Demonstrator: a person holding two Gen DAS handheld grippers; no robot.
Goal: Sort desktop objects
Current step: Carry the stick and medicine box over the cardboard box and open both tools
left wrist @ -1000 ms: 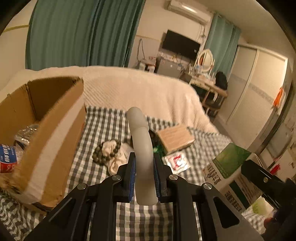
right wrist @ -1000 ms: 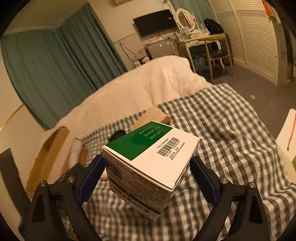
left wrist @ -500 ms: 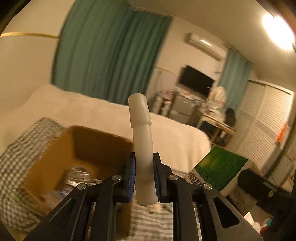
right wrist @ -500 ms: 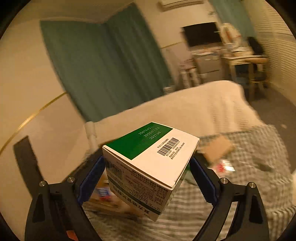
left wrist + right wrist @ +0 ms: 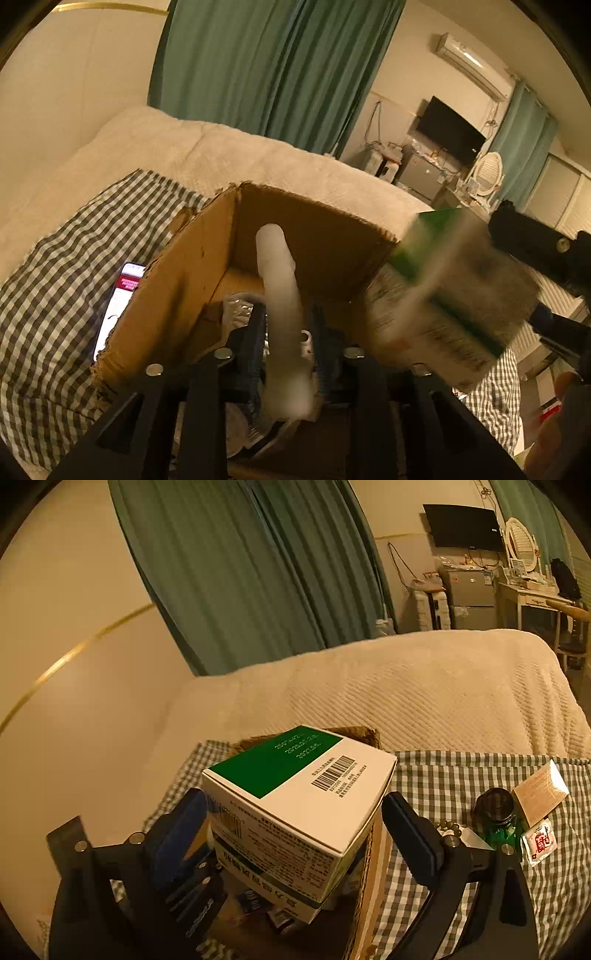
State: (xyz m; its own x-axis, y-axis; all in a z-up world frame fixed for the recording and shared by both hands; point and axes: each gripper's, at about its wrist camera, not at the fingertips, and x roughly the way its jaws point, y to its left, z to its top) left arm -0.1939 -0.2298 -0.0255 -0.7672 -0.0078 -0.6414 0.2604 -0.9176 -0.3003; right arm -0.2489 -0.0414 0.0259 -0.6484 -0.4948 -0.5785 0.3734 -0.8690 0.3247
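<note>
An open cardboard box (image 5: 177,302) stands on the checked cloth, with crumpled foil (image 5: 240,306) inside. My left gripper (image 5: 288,314) hangs over its opening and its jaws are opening. A white curved tube (image 5: 280,295), blurred and tilted, sits loose between the pads with gaps on both sides. My right gripper (image 5: 295,812) is shut on a green and white carton (image 5: 295,797) above the cardboard box's wall (image 5: 369,878). In the left wrist view that carton (image 5: 443,306) is a blur at the right, just past the box's right corner.
A lit phone (image 5: 118,306) lies on the checked cloth (image 5: 55,295) left of the cardboard box. To the right lie a dark green bottle (image 5: 495,812), a bead string (image 5: 448,827), a tan packet (image 5: 539,790) and a red and white sachet (image 5: 541,842). A cream blanket (image 5: 406,686) rises behind.
Both grippers have swung left from over the cloth to above the cardboard box. The left jaws have parted from the white tube, which now leans loose. The right keeps its carton.
</note>
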